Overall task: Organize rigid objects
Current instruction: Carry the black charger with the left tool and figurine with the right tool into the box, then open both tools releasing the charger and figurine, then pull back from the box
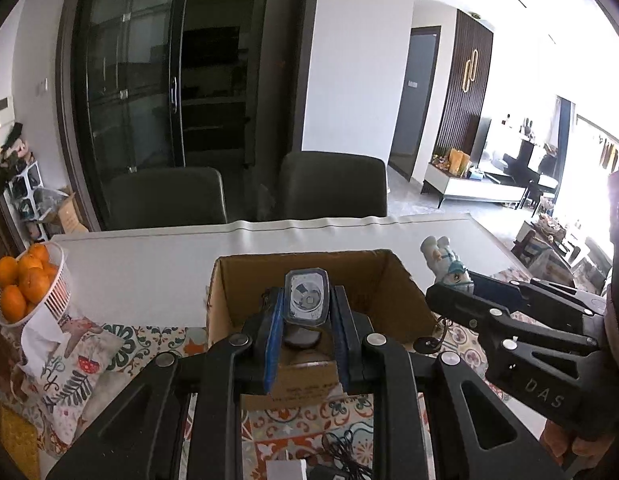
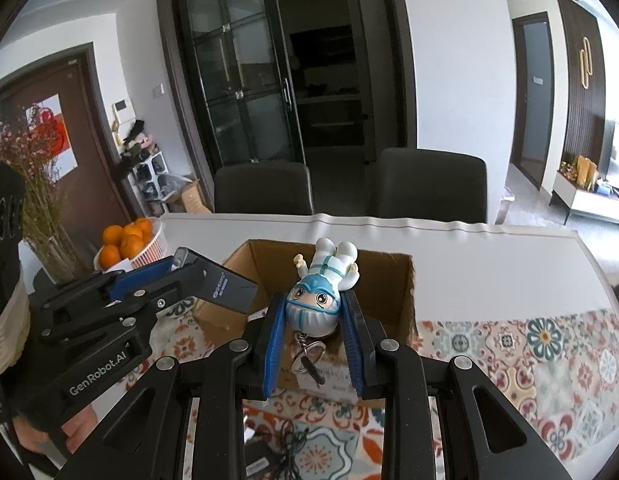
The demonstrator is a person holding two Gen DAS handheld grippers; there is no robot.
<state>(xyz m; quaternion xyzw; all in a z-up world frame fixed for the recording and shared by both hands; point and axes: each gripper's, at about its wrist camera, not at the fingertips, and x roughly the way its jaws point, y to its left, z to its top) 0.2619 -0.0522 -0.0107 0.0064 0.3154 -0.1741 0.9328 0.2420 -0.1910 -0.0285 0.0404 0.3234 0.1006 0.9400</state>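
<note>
Left claw [image 1: 306,322] clamping black rectangular gadget [image 1: 306,298] between blue pads, hovering over open cardboard box [image 1: 393,304]. Right claw [image 2: 314,322] gripping little medic figurine [image 2: 323,292] upside down by head, keyring [image 2: 307,354] dangling under it, also above box. Box sitting on counter [image 2: 489,264], partly on patterned tablecloth [image 2: 529,352]. Basket of oranges [image 1: 27,284] hanging out at 9 o'clock from box in left wrist view. Two dark chairs [image 2: 429,184] standing behind counter at 12 o'clock. Tangled black cable [image 2: 289,448] lying on cloth near edge.
</note>
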